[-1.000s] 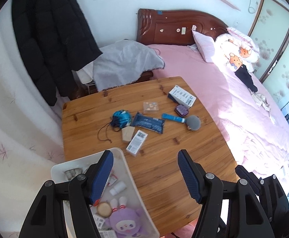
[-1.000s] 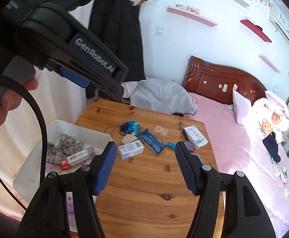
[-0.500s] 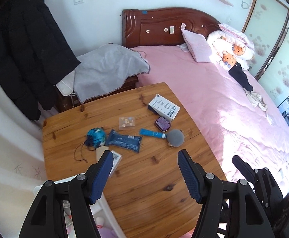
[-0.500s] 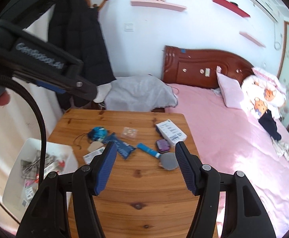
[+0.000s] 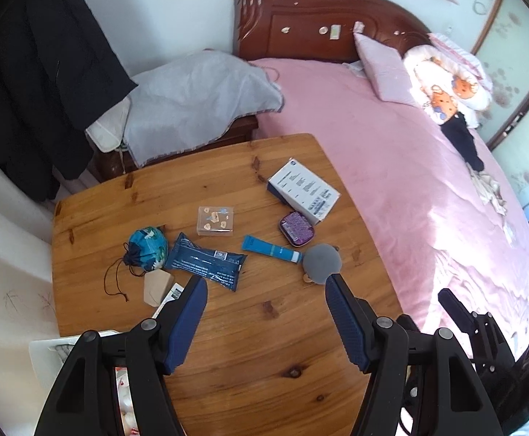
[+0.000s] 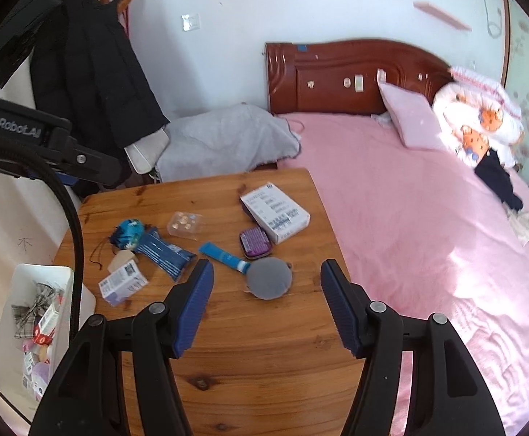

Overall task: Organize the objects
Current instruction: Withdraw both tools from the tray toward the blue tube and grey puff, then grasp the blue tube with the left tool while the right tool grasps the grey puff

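- Left wrist view: the left gripper hangs over the wooden table, jaws spread wide, nothing between them.
- Just past the right jaw's tip sits a grey round pad; a blue tube lies ahead between the jaws, further out.
- Beyond the tube, a purple case touches a white box on the right side.
- Ahead of the left jaw: a dark blue packet, a clear small box further on, and a blue drawstring pouch off to the left.
- A tan block sits close to the left jaw's tip; a white bin peeks out low on the left.
- Right wrist view: the right gripper also has its jaws spread and empty, with the grey round pad lying on the table right between the tips.
- The blue tube runs just ahead of the left jaw; the purple case and white box lie further ahead.
- A small white carton lies left of the jaws, and the white bin, full of bits, sits far left off the table edge.
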The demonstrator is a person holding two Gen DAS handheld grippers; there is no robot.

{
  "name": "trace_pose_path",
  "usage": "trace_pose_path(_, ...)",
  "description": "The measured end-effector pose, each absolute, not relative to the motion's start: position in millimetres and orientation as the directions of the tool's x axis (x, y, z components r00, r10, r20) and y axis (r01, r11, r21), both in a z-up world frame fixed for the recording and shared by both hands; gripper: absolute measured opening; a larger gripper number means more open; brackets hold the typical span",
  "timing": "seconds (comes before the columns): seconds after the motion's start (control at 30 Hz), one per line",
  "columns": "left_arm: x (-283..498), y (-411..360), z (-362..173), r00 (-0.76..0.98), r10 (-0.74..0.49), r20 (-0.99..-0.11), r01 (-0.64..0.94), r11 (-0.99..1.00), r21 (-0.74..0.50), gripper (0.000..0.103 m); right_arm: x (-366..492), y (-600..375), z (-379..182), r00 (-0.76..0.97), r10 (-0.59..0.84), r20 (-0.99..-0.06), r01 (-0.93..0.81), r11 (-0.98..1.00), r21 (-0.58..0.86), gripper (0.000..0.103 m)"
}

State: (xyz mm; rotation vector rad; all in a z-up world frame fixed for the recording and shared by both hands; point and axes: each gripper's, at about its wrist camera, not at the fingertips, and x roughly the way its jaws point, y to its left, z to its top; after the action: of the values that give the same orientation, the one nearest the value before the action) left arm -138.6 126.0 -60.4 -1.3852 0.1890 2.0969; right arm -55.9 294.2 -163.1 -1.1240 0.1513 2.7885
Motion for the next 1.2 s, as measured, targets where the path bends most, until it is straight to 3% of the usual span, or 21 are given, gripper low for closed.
trace_pose_path(0.27, -156.7, 139.6, -107.9, -0.217, 0.348, -0.912, -0.512, -0.836, -0.197, 0.069, -85.3, 331.6, -199.1, -0.665, 0.052, -0.745, -0.185, -0.978, 0.096, 0.065)
trace_pose_path(0.53, -175.0, 159.8, -160.9, -0.092, 0.366, -0.926, -0.436, -0.851, -0.293, 0.069, -139.2, 348.5, -215.3, -0.650, -0.001, -0.760, -0.095, -0.992, 0.084, 0.065)
trace_pose_path(0.73, -199.4, 179.6, -194.2, -0.005, 0.418, -0.908, -0.277, -0.873, -0.400, 0.069, -180.4, 358.4, -236.9, -0.597, -0.048, -0.801, -0.012, -0.998, 0.070, 0.066)
trace_pose_path(0.97, -224.4, 198.2, -232.0, 0.109, 0.514, -0.851, -0.043, -0.853, -0.521, 0.069, -181.2, 360.2, -272.2, -0.541, -0.140, -0.829, 0.027, -0.988, 0.149, 0.065)
trace_pose_path(1.2, -231.1, 209.3, -261.6, 0.163, 0.544, -0.823, 0.107, -0.839, -0.534, 0.069, -172.8, 349.1, -300.9, -0.503, -0.202, -0.840, 0.051, -0.978, 0.204, 0.065)
